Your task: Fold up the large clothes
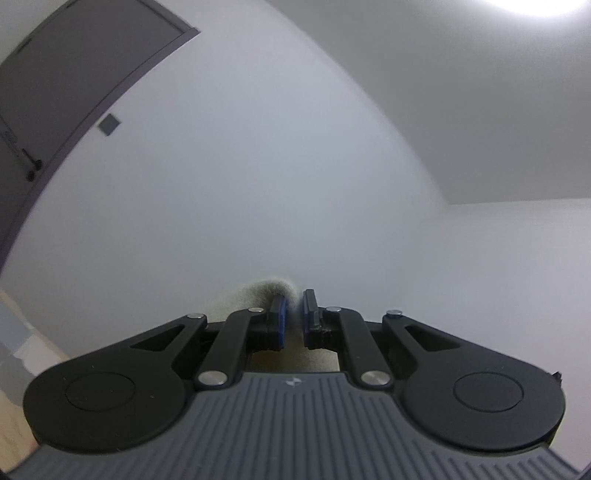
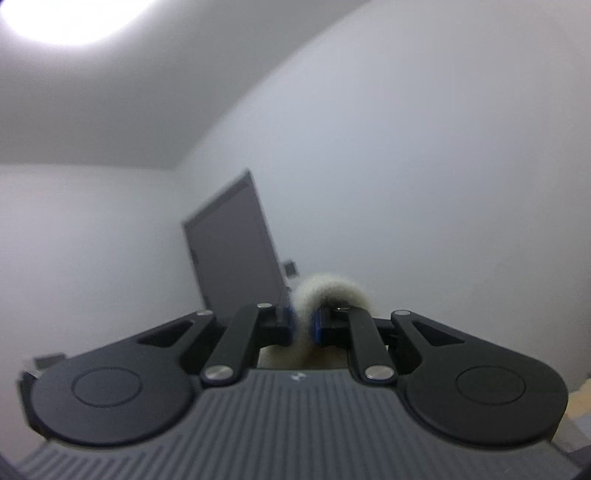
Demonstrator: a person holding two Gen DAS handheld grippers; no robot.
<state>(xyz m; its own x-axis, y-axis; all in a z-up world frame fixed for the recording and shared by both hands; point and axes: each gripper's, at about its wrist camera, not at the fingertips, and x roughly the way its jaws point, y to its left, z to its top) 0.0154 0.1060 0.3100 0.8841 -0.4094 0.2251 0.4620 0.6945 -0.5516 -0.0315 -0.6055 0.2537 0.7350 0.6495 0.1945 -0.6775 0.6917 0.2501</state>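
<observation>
Both grippers are tipped upward toward wall and ceiling.

Left gripper (image 1: 293, 314): blue pads (image 1: 282, 317) drawn close, a narrow gap showing between them. A fold of cream fleece garment (image 1: 264, 288) bulges up past the left pad and drops out of sight below the fingers. Whether the pads actually pinch it, cannot tell. Ahead: bare white wall (image 1: 240, 184). Far up-left of the gripper: a grey door (image 1: 74, 55) with handle, a small grey wall switch (image 1: 109, 124) just beside its frame. A ceiling light (image 1: 535, 7) glares at upper right.

Right gripper (image 2: 303, 325): pads pressed onto the same fuzzy cream cloth (image 2: 332, 291), which loops up and over the right finger and blocks the view just ahead. Directly behind the left finger stands the door (image 2: 232, 258); the switch (image 2: 290, 268) sits right of it. Light (image 2: 66, 18) up-left.
</observation>
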